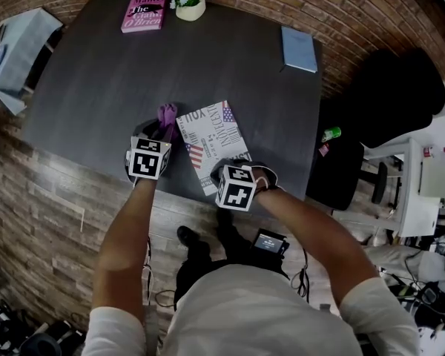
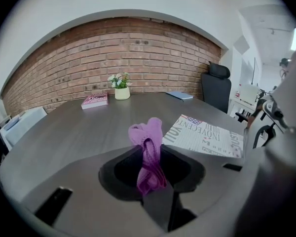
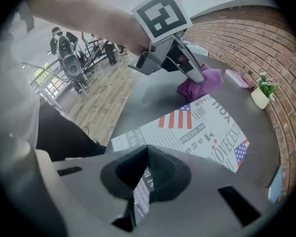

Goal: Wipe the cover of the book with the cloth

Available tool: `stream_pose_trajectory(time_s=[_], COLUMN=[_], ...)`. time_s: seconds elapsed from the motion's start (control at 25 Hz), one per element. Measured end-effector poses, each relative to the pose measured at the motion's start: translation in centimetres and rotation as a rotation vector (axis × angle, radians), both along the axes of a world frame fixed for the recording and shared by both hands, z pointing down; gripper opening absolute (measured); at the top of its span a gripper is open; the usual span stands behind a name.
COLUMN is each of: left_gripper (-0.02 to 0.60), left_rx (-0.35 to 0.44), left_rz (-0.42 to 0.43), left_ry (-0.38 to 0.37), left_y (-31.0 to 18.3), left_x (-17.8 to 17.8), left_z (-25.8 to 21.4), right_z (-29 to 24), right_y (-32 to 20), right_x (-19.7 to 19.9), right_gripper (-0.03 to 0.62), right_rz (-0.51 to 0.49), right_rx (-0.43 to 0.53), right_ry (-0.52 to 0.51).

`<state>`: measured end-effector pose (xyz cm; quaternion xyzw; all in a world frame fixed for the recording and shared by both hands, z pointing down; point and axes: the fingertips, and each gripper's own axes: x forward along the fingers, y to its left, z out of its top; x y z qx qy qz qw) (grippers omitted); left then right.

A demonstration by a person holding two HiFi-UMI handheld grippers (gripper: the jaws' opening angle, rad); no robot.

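My left gripper (image 1: 160,132) clenches the purple cloth (image 1: 167,114) at ten o'clock of the book (image 1: 213,143). My right gripper (image 1: 222,171), clamped shut and empty, seemingly steadies the book's six o'clock end. Wiping looks imminent; next I sweep the cloth toward four o'clock.

Table (image 1: 104,87): book (image 1: 211,145) is lying at near edge, centre; cloth (image 1: 167,114) is sitting just left of its far-left corner; second book (image 1: 143,11) and plant pot (image 1: 189,4) are standing far left; third book (image 1: 299,49) is lying far right.
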<state>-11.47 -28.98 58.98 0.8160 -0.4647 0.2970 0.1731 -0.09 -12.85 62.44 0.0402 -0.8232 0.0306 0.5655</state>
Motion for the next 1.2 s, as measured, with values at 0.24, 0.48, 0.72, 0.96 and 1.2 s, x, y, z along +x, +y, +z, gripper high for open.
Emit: stream_pose_trajectory(time_s=[0.24,0.48,0.72,0.96,1.2], left_gripper=[0.115,0.115,0.114,0.114,0.114], left_rx=[-0.002,-0.005,-0.019,-0.027,-0.036], left_rz=[0.018,0.038,0.059,0.072,0.084], left_ry=[0.081,0.114,0.14,0.159,0.179], left_y=[1.0,2.2,3.7,5.3,6.8], left_x=[1.7,2.5,3.4,3.9,4.6], left_z=[-0.1,-0.1,0.0,0.0,0.0], right_z=[0.0,0.0,0.1,0.1,0.0], right_y=[0.1,0.1,0.0,0.1,0.0], right_x=[0.1,0.2,0.3,0.2,0.1], right_gripper=[0.014,0.014,0.014,0.014,0.014], right_rz=[-0.009,-0.011,-0.008,0.002,0.011], right_rx=[-0.005,-0.003,0.001,-0.002,0.014], right_ry=[-0.002,-0.003,0.001,0.007,0.013])
